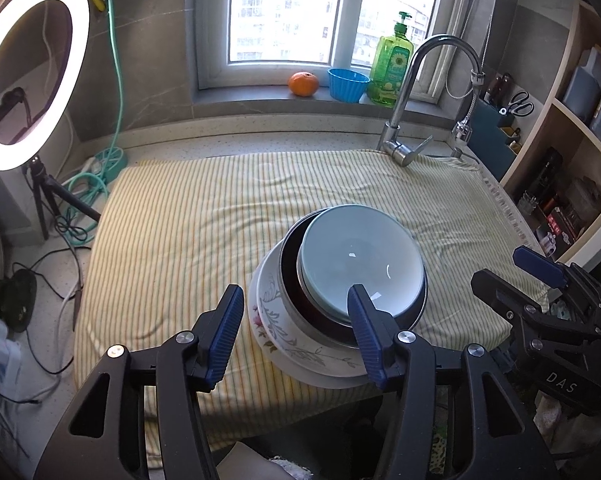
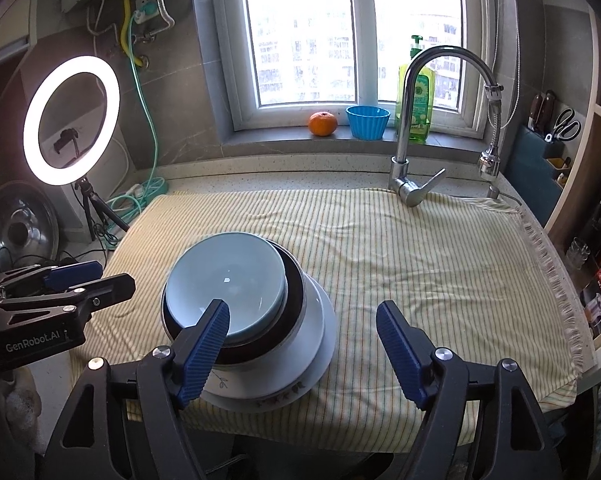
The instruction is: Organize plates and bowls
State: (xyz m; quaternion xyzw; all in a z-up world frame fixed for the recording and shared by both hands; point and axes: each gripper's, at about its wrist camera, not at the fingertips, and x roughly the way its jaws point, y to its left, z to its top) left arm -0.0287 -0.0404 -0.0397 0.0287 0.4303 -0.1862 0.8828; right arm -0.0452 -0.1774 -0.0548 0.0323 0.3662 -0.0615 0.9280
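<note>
Left gripper (image 1: 296, 334) nearest, jaws apart with nothing between the pads, hovering at the near-left side of the stack; right-hand pad in front of the pale blue bowl's near rim, left-hand pad over bare cloth. Right gripper (image 2: 302, 350) likewise spread wide and empty, held at the stack's near-right side, its left-hand pad overlapping the bowl's front edge in that view, the other over the striped cloth (image 2: 420, 248). No grip on any dish from either side.

Just beyond the fingertips, one nested pile near the front edge of the cloth: flowered plate (image 1: 276, 328) at the bottom, dark metal-rimmed bowl (image 1: 290, 264) on it, pale blue bowl (image 1: 360, 256) on top, sitting slightly off-centre and tilted in the dark one.

Farther back, wrinkled cloth up to the tap (image 2: 416, 128). On the windowsill behind, an orange (image 2: 323, 123), a small blue cup (image 2: 367, 121) and a green soap bottle (image 2: 415, 96). Ring light (image 2: 71, 120) off to the left.
</note>
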